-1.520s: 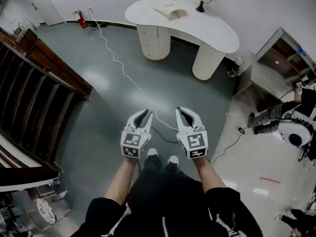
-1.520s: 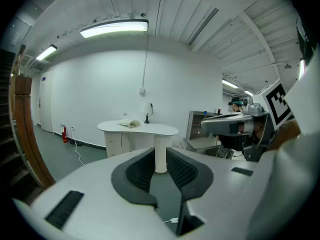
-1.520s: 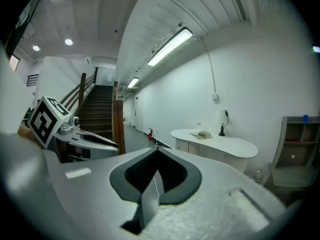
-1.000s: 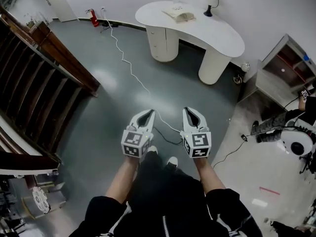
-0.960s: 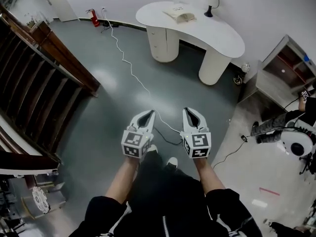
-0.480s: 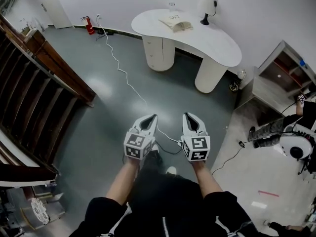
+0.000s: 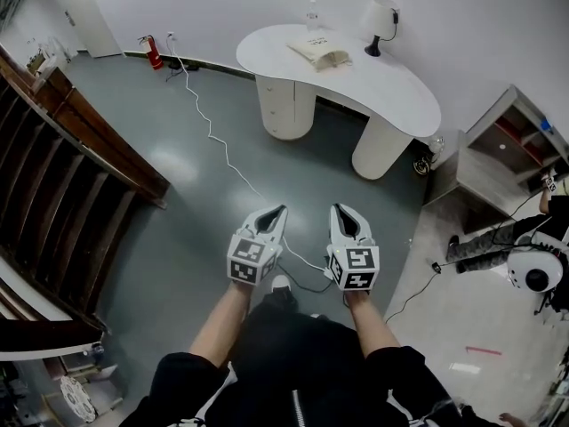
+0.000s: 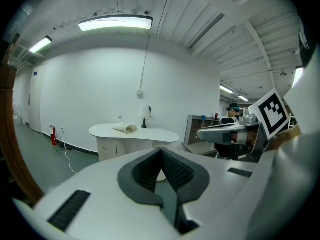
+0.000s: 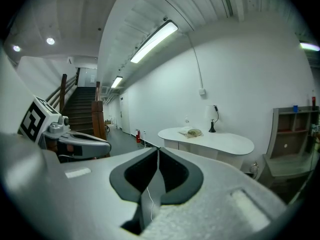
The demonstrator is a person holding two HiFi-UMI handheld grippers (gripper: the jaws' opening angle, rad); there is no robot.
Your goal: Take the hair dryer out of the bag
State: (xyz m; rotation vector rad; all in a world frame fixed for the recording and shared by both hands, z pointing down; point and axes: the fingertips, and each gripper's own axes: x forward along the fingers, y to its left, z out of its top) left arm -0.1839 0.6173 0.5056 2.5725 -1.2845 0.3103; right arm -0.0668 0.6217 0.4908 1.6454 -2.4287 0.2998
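Note:
A beige cloth bag (image 7: pixel 322 52) lies on the white curved table (image 7: pixel 391 87) across the room; it also shows far off as the bag (image 8: pixel 126 128) and the bag (image 9: pixel 191 132) in the two gripper views. No hair dryer shows. My left gripper (image 7: pixel 277 210) and right gripper (image 7: pixel 340 209) are held side by side in front of me over the grey floor, well short of the table. The left gripper (image 8: pixel 161 150) has its jaws shut with nothing between them. So does the right gripper (image 9: pixel 158 149).
A lamp (image 7: pixel 378 16) and a clear bottle (image 7: pixel 312 13) stand on the table. A white cable (image 7: pixel 218 140) runs across the floor from a fire extinguisher (image 7: pixel 148 52). A wooden staircase (image 7: pixel 62 158) lies left, a shelf unit (image 7: pixel 502 145) and a person (image 7: pixel 533 238) right.
I have walked toward the table, and both grippers have moved forward with me. Their jaws stay shut and empty.

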